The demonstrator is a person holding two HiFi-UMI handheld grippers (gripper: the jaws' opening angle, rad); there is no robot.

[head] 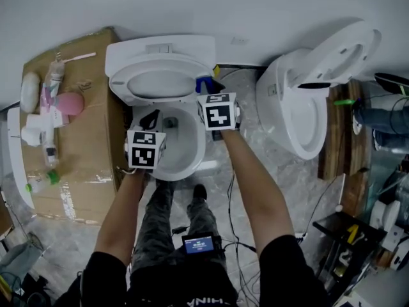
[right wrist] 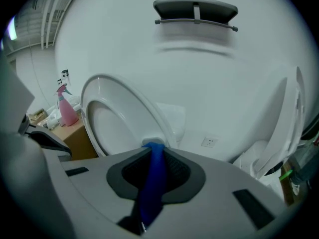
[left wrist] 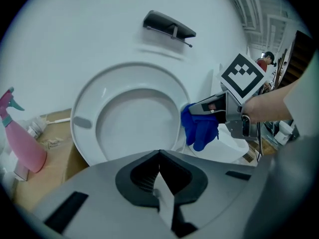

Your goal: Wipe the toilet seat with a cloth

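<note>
Person stands over toilet bowl (head: 192,155), both forearms out. L gripper (head: 152,118) is above bowl's left rim: jaws shut tight, nothing btwn them. R gripper (head: 208,87) is further on, at bowl's back right, jaws clamped on blue cloth (left wrist: 200,128). Cloth hangs bunched from the tips, just beside right edge of seat (head: 131,88); touching or not, can't tell. Seat stands raised against tank (head: 160,47). Left of toilet: cardboard box (head: 83,158) w/ pink spray bottle (head: 64,104) on top. Right, well apart: 2nd toilet (head: 294,107), lid up. White wall behind, w/ dark bracket (right wrist: 195,10).
</note>
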